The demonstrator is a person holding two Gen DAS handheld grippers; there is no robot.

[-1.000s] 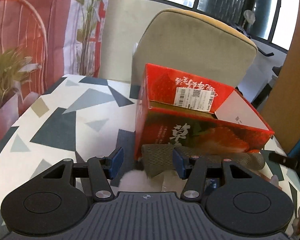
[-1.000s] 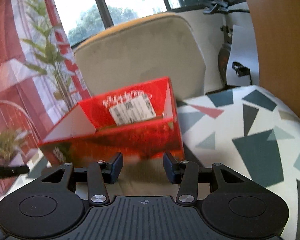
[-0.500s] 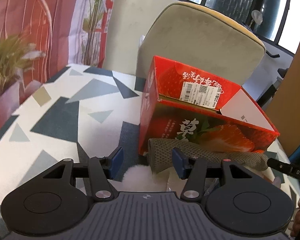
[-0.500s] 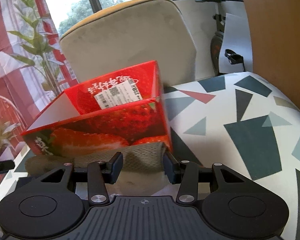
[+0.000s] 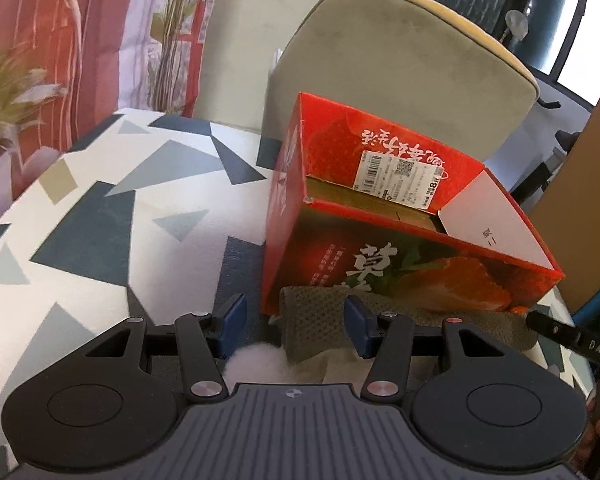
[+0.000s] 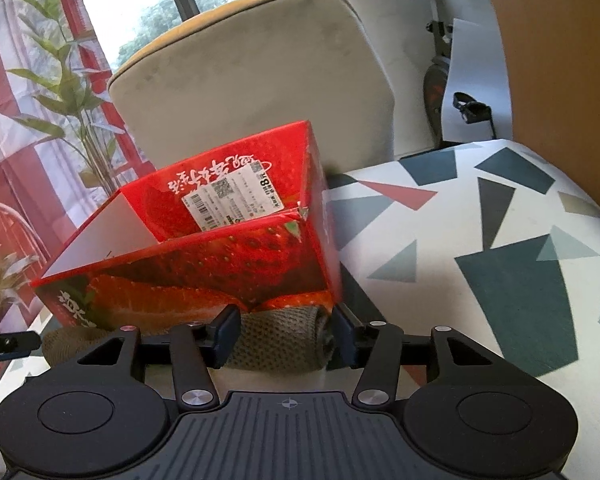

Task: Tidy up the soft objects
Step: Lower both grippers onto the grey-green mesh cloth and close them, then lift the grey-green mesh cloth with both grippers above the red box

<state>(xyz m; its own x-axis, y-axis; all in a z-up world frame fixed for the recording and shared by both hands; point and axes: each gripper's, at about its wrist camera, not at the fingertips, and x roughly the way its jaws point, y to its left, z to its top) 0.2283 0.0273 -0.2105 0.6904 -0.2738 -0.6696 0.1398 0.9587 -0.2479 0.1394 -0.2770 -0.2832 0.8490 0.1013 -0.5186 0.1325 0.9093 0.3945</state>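
Left wrist view puts you low over the patterned bench [image 5: 100, 216], with your left tool [image 5: 294, 320] spread about halfway and one end of the rolled olive knit cloth [image 5: 316, 322] lying between its blue pads; the left pad stands clear of the fabric and the right pad overlaps it, so I cannot tell whether that one touches, and it reads as released, not clamped. A white fluffy piece [image 5: 256, 364] peeks out just under the roll, close to the tool body. From the right wrist view, your right tool [image 6: 286, 332] brackets the other end of the same knit cloth [image 6: 280, 340], its jaws opening right now with the roll sitting between them, the pads at the fabric's sides without pressing in. The roll lies on the bench, right against the front wall of the red strawberry box [image 6: 204, 272], which stands open at the top; what I can see of its inside looks bare cardboard, though most of the floor is hidden. A grey chair [image 6: 252, 80] stands behind it. My read: you're early on, nothing soft seems boxed yet, and both the cloth and the fluffy piece are yet to be put away.
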